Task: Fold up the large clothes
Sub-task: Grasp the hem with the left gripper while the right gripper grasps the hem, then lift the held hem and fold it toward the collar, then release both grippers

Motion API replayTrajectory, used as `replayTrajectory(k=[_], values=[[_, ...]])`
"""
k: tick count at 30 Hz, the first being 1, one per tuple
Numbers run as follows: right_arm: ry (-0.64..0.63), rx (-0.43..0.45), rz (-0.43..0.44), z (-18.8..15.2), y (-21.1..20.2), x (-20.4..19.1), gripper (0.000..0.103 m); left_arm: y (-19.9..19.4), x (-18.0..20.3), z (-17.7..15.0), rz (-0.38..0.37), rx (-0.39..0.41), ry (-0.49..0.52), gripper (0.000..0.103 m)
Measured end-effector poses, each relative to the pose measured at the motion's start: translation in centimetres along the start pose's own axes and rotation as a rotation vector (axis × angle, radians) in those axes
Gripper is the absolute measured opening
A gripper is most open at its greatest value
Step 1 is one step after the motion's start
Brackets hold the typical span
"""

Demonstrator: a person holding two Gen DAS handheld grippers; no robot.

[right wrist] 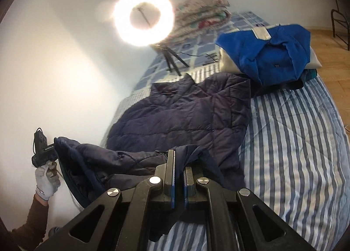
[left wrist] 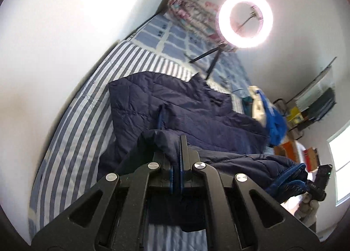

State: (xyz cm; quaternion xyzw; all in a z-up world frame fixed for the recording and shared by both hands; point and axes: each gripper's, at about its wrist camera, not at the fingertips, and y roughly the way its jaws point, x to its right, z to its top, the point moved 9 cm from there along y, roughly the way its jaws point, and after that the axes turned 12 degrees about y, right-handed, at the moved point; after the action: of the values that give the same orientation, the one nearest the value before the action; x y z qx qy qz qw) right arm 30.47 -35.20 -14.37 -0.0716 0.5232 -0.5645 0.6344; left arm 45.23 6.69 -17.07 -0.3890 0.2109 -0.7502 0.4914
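Both claws, left claw (left wrist: 177,152) and right claw (right wrist: 179,163), are clamped on the navy quilted jacket's (right wrist: 186,110) hem, lifting it above the striped bed (right wrist: 295,141).

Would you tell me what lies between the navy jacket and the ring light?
In the right wrist view, striped and checked bedding and the ring light tripod lie beyond the jacket.

- A navy quilted puffer jacket (right wrist: 186,110) is lying spread across the bed, its collar pointing away.
- Its near hem edge is hanging lifted and bunched above the rest.
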Motion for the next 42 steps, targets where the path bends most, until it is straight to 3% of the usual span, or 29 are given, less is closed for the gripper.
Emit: replayTrajectory(k=[8,12,16,19,24,26,28,31,34,37,42], values=[[0.100,-0.060,-0.094,2.7,8.5,5.2,0.003,10.2,-3.4,-0.4,0.091,-0.122,-0.010,0.001],[0.110,-0.080,-0.118,3.1,11.3,6.5,0.003,13.1,-4.7,-0.9,0.110,-0.147,-0.019,0.001],[0.096,-0.080,-0.113,3.5,12.3,6.9,0.005,14.1,-4.9,-0.8,0.104,-0.160,-0.007,0.001],[0.072,-0.071,-0.088,3.9,12.2,6.6,0.009,14.2,-4.9,-0.4,0.091,-0.164,-0.001,0.011],[0.058,-0.040,-0.065,4.6,10.4,6.4,0.030,13.0,-5.1,1.3,0.020,-0.136,-0.056,0.055],[0.045,0.000,-0.071,5.0,9.2,6.8,0.047,11.7,-5.4,2.5,0.021,-0.084,-0.061,0.061],[0.027,0.024,-0.078,5.2,8.2,7.1,0.055,10.7,-5.8,3.3,0.023,-0.058,-0.055,0.061],[-0.009,0.033,-0.063,5.0,7.2,7.6,0.055,9.6,-6.6,3.4,0.031,-0.043,-0.021,0.061],[-0.074,0.016,-0.098,4.5,7.4,7.9,0.057,10.3,-7.0,2.2,0.078,-0.097,0.076,0.061],[-0.100,-0.009,-0.121,4.3,8.7,7.9,0.065,12.6,-7.4,0.7,0.073,-0.180,0.086,0.061],[-0.117,-0.050,-0.137,4.6,11.7,7.6,0.065,15.4,-7.3,0.6,0.081,-0.193,0.089,0.061]])
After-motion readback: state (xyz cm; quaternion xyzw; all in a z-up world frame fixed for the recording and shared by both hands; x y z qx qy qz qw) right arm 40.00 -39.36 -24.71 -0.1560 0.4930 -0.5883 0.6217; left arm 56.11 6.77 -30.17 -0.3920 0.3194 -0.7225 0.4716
